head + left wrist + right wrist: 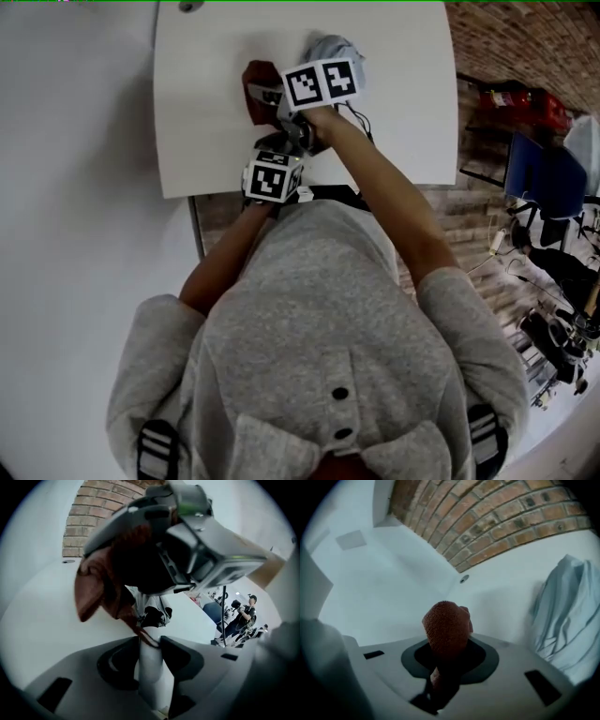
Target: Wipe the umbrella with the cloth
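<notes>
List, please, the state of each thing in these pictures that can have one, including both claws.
left claw, shut on the white handle of the umbrella.
right claw, shut on the cloth.
cloth, red-brown, bunched up, sticking out past the right claw.
umbrella, folded shut, its pale fabric loose in folds.

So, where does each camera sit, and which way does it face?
Head view: on the person's head, facing steeply down at the table; hoodie and arms show.
Left gripper view: on the left gripper, facing along jaws shut on the umbrella handle.
Right gripper view: on the right gripper, facing along jaws shut on the cloth.
Shared: both gripper views show cloth and umbrella.
</notes>
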`<state>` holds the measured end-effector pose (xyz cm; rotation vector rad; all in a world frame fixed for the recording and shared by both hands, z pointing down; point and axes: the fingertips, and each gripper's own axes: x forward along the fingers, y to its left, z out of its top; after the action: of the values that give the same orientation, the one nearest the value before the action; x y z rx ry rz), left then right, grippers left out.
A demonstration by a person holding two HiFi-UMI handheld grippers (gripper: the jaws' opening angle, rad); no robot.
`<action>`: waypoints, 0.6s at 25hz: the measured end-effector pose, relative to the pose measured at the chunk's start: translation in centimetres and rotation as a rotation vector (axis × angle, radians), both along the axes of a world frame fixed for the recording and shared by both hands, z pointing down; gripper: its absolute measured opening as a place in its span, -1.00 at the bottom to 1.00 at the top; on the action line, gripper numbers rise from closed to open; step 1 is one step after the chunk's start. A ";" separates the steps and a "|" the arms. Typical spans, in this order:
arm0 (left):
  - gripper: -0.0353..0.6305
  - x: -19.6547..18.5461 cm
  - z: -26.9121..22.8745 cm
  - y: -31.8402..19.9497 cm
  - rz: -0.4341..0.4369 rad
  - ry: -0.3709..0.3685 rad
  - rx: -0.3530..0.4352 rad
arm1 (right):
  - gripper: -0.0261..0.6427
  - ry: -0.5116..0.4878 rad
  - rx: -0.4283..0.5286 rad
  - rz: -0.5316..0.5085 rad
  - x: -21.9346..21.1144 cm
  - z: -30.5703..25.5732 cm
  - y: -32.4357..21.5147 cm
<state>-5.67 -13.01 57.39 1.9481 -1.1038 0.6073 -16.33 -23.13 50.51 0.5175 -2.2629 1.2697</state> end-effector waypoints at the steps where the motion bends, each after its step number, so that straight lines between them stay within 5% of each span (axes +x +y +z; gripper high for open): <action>1: -0.43 0.1 -0.1 -0.1 0.000 0.002 0.001 | -0.63 0.066 -0.003 0.017 0.8 0.8 -1.0; 10: -0.43 0.1 0.2 0.0 -0.001 0.014 -0.005 | -0.63 0.783 0.360 -0.328 5.7 4.8 -4.0; 15: -0.43 -0.4 0.2 -0.1 -0.005 0.007 -0.004 | -0.63 0.966 0.595 -0.457 6.4 4.0 -7.1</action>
<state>-6.04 -13.06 57.54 1.9422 -1.1026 0.5990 -9.90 -30.27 54.53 0.5903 -1.6950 0.0244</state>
